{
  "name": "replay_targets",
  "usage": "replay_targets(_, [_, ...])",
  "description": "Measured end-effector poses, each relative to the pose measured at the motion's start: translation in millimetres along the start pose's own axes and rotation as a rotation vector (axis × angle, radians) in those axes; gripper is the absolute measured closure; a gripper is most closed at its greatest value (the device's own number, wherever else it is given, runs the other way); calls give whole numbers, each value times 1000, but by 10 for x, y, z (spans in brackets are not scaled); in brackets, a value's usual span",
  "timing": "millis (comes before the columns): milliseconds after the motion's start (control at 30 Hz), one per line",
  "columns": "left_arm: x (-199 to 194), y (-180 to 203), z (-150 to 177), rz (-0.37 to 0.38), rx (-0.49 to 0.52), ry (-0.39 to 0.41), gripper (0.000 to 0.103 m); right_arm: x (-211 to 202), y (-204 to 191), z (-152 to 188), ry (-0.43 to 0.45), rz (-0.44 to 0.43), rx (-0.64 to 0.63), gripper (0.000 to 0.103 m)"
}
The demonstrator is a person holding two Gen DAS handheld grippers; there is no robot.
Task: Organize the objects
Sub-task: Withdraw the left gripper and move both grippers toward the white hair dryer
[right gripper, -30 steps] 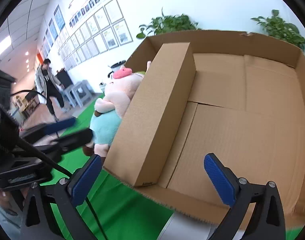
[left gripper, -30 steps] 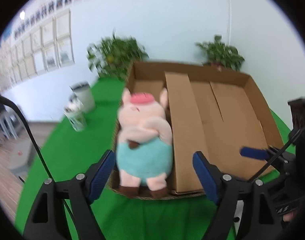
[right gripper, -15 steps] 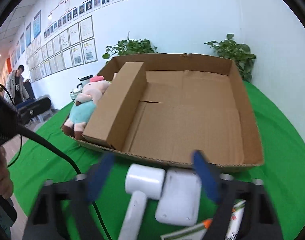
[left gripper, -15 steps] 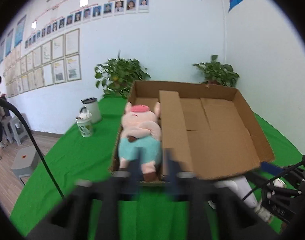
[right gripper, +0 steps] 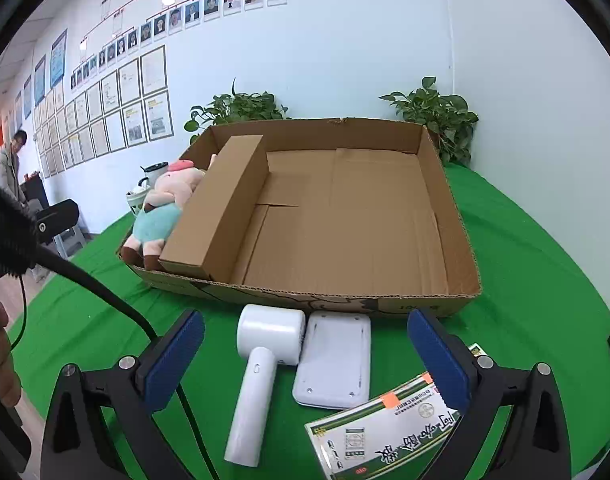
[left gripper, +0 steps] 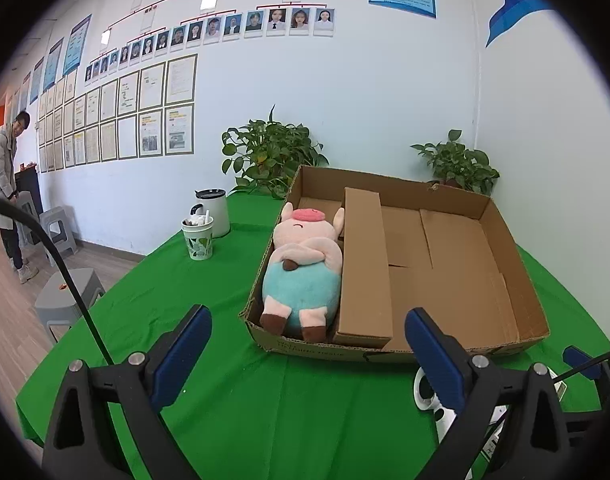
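Note:
A shallow cardboard tray (left gripper: 517, 264) (right gripper: 461, 248) stands on the green table. A plush pig (left gripper: 303, 268) (right gripper: 161, 208) lies along its left side, next to a long cardboard box (left gripper: 365, 268) (right gripper: 221, 204). On the table before the tray lie a white handheld device (right gripper: 265, 364), a flat white device (right gripper: 335, 360) and a green-and-white packet (right gripper: 389, 432). My left gripper (left gripper: 307, 354) is open and empty, short of the tray. My right gripper (right gripper: 307, 360) is open and empty above the white items.
A white mug (left gripper: 215, 212) and a paper cup (left gripper: 197, 236) stand on the table's left. Potted plants (left gripper: 271, 156) (right gripper: 437, 112) stand behind the tray. A grey stool (left gripper: 67, 292) and a person (left gripper: 5, 184) are off the table at left.
Both grippers have pulled back and up from the tray, leaving the pig in it. The white items and packet have come into the right wrist view.

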State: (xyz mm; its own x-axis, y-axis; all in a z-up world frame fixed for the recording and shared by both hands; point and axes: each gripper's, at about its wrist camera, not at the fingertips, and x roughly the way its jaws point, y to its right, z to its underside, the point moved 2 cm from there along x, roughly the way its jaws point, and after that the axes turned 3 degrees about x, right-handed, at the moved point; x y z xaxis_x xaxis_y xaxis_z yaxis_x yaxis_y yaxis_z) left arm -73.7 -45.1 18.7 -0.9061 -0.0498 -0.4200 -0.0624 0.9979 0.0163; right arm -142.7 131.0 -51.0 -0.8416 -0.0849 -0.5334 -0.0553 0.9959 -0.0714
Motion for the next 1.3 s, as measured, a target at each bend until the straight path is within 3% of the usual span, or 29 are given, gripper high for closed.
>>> replay_targets(433, [-18,94,-14,1,49,-8,6,-339,131,144,32,-19,-21,1])
replay_targets(833, [123,150,54,32,51,-60,6,-304,181,256,9,-39,-6,1])
replay_targets(1000, [236,188,88,72,63,-91,6,-253,199,270,5,-41,4,1])
replay_targets(1100, [362,187,154,110,57,-154,6,-215,186,316,-8,-41,1,1])
replay_targets(1300, [569,136,353,254,6,-288,7,-266,189,397,-28,-60,-11,1])
